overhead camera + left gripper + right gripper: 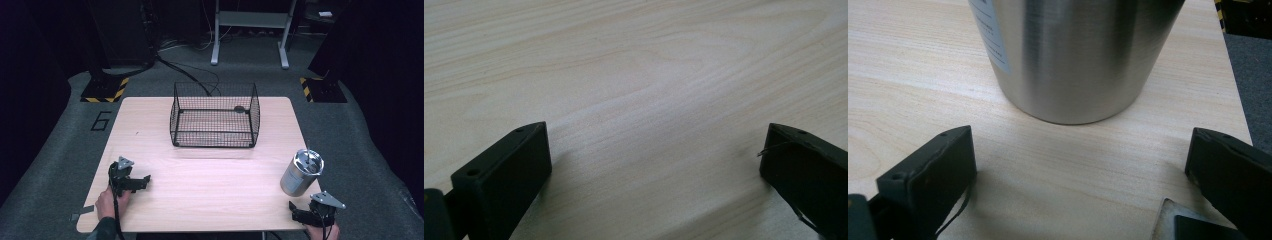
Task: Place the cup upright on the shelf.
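Wire basket (215, 116) sits centre-rear on the surface (210, 185). Metal tumbler (301, 173) stands upright near the right edge, well apart from the basket. Right tongs (296, 211) at the front-right corner, just in front of the tumbler, not touching it. Left tongs (142, 181) rest front-left, over bare surface, well apart from both. Table frame (250, 30) on the floor behind.

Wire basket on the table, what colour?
Black wire mesh basket, best seen in the high view.
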`<action>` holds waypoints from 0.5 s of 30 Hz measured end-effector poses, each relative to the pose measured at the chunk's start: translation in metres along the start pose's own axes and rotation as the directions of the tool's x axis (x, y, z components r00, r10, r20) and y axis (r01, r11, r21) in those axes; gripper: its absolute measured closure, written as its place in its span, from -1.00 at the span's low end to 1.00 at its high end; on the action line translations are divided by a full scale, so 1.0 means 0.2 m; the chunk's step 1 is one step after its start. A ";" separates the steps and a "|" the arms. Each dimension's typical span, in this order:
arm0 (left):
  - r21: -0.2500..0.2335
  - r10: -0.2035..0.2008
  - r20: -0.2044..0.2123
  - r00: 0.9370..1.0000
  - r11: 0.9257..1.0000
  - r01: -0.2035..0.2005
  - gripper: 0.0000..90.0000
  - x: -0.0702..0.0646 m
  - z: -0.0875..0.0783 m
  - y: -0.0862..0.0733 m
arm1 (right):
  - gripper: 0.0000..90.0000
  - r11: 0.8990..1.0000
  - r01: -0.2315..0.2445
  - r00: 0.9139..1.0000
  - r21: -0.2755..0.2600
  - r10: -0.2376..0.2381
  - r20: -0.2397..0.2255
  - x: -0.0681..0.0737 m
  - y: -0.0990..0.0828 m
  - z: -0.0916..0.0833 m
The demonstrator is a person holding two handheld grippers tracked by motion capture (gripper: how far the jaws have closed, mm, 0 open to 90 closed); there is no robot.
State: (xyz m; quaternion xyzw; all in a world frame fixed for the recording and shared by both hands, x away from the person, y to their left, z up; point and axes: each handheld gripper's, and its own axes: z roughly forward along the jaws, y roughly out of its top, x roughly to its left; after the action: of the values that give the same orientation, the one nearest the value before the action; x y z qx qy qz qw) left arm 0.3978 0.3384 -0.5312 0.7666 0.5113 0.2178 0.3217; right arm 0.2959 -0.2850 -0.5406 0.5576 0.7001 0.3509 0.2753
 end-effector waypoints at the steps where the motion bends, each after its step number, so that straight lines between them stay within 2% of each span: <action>1: 0.000 0.000 0.000 1.000 1.000 0.000 -1.00 0.00 0.00 0.00 | -1.00 1.000 -0.002 1.000 0.002 0.002 0.001 0.00 0.00 0.00; 3: 0.000 0.000 0.000 1.000 1.000 0.000 -1.00 0.00 0.00 0.00 | -1.00 1.000 -0.008 1.000 0.000 0.008 0.003 0.00 0.00 0.00; 6: -0.001 0.000 0.000 1.000 1.000 0.000 -1.00 0.00 0.00 0.00 | -1.00 1.000 0.008 1.000 0.014 -0.008 0.001 0.00 0.01 0.00; 8: 0.000 0.000 0.000 1.000 1.000 0.000 -1.00 0.00 0.00 0.00 | -1.00 1.000 -0.011 1.000 0.010 0.011 0.011 0.00 0.01 0.01; 10: -0.002 0.000 -0.002 1.000 1.000 0.000 -1.00 0.00 0.00 0.00 | -1.00 1.000 0.008 1.000 0.029 -0.008 0.005 0.00 0.02 0.00; 13: -0.001 0.000 -0.002 1.000 1.000 0.000 -1.00 0.00 0.00 0.00 | -1.00 1.000 -0.021 1.000 0.017 0.021 0.003 0.00 0.04 -0.01; 15: -0.002 -0.001 -0.002 1.000 1.000 0.001 -1.00 0.00 0.00 0.00 | -1.00 1.000 -0.028 1.000 0.001 0.028 -0.014 0.00 0.06 -0.03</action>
State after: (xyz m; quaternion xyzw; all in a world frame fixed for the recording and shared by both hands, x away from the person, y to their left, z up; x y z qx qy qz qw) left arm 0.3978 0.3383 -0.5313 0.7659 0.5116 0.2190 0.3219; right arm 0.2980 -0.2845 -0.5273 0.5652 0.6941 0.3583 0.2653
